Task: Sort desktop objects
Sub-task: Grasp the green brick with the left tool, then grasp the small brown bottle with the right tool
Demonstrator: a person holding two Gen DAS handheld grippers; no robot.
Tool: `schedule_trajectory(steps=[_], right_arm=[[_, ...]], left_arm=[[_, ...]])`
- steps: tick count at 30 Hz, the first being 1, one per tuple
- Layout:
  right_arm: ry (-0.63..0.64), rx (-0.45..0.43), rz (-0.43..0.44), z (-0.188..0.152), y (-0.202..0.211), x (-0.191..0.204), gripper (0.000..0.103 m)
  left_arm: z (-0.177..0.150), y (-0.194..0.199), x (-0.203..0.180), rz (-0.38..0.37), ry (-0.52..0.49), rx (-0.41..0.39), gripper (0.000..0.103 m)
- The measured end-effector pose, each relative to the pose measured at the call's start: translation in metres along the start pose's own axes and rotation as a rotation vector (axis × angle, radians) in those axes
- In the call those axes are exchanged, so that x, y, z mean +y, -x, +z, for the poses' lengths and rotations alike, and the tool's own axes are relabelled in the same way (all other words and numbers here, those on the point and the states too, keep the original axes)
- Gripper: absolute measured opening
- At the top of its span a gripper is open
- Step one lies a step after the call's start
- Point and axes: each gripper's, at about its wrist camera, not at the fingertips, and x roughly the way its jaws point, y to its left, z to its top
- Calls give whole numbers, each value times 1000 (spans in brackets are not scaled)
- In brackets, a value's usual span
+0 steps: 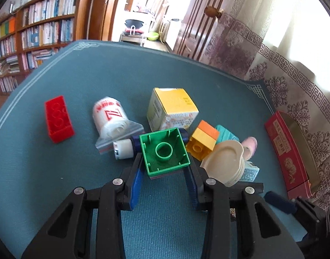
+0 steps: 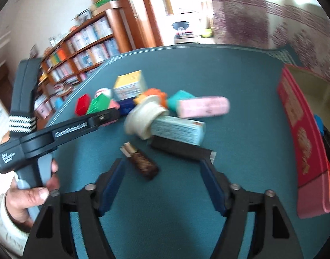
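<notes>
My left gripper [image 1: 165, 161] is shut on a green building brick [image 1: 164, 150] and holds it with its hollow underside facing the camera, above the pile on the teal table mat [image 1: 100, 69]. The same brick shows in the right wrist view [image 2: 98, 105] at the tip of the left gripper [image 2: 104, 116]. My right gripper [image 2: 162, 164] is open and empty, just in front of a brown sachet [image 2: 141, 161] and a black flat box [image 2: 182, 149]. A red brick [image 1: 58, 118] lies apart at the left.
The pile holds a yellow carton [image 1: 172, 108], a white roll in a bag [image 1: 110, 116], an orange-yellow brick [image 1: 202, 140], cream lids [image 1: 225, 161], a pink case [image 2: 202, 106] and a pale blue box [image 2: 177, 129]. A red open box [image 1: 288, 149] stands at the right.
</notes>
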Motion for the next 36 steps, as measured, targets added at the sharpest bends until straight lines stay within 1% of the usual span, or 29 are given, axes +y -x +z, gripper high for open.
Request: schedule_trajectory(steps=[1,2,3,5,11,15,18,23,25,26,27,31,36], right_arm=[[21,23,13,1,-4,5,57],[36,41,22,1,-8,8,48],[56,66,22,2,-14,13,43],[88,98,4,3,-23,19,40],[172,137,-11,11,-39,32,39],[201,173,-17,14,-50,34,39],[224,176,-16,15,-51,38,43],[242,171,-19,15,-53,41,43],[243,165,-24,13,-52,41,38],[242,165,-24,14,-52,40,29],[237,165,-23,13,-51,39,25],[192,150,-11,8,-41,34,23],[99,100,21,1,-17,20,22]], left_arm=[[0,2,2,3,3,-4,39],[0,3,4,9,9,-9,39],[1,3,5,10,12,-9,39],[1,3,9,8,23,-4,39],[0,5,12,3,32,0,39],[-1,7,14,-1,40,-3,39],[0,7,18,-1,53,-4,39],[0,8,18,0,53,-4,39],[0,8,18,-1,54,-5,39],[0,8,19,-2,54,-5,39],[0,8,19,-2,56,-5,39],[0,9,21,-5,57,-7,39],[0,11,20,-8,49,-15,39]])
